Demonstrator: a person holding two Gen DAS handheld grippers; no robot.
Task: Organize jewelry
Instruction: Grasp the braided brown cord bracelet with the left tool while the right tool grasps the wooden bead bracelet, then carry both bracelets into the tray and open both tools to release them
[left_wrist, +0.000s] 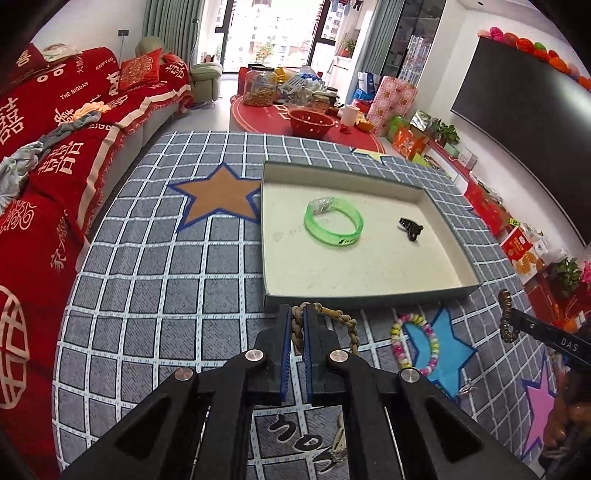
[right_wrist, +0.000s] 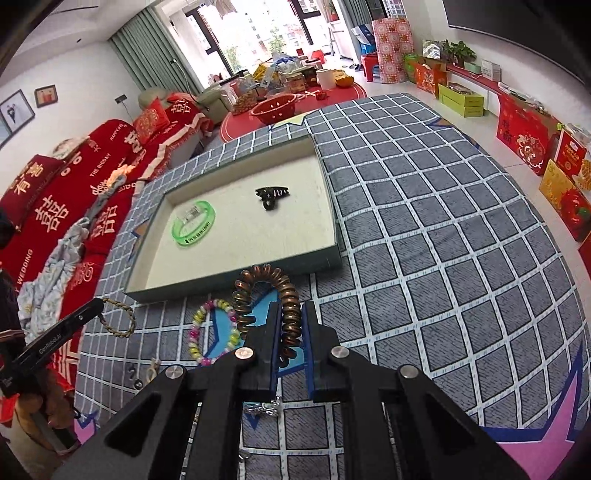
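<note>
— Black plastic first, nearest us: what does each gripper hold?

— Left gripper (left_wrist: 298, 314): jaws closed on a tan braided cord bracelet (left_wrist: 332, 321), pinched by one side, its loop hanging free to the right of the blue pads. Right gripper (right_wrist: 290, 314): jaws closed on a coppery coiled hair tie (right_wrist: 258, 291), the spiral arching up and to the left of the fingers. Both items are lifted clear of the desk.

— And on the desk (right_wrist: 424, 240) itself?

— Grey checked cloth with star patches. Item: one beaded bracelet (left_wrist: 415, 343), pink, yellow and white beads, lying flat on a blue star, just in front of the tray. Item: small metal pieces, silver-coloured, nearer to us, partly hidden behind the grippers; I cannot tell what they are.

— The tray?

— One shallow tray (left_wrist: 369, 293), dark green wall, pale cream floor, set just beyond the beaded bracelet. Inside, two entries: a translucent green bangle (left_wrist: 334, 221) towards the left, lying flat; a small black hair claw (left_wrist: 410, 228) to its right, apart from the bangle.

— Further back?

— Red sofa (left_wrist: 55, 177) with white lettering along the left. Round red low table (left_wrist: 266, 114) past the desk, crowded with jars and a red colander. Dark television screen (left_wrist: 524, 122) on the right wall.
</note>
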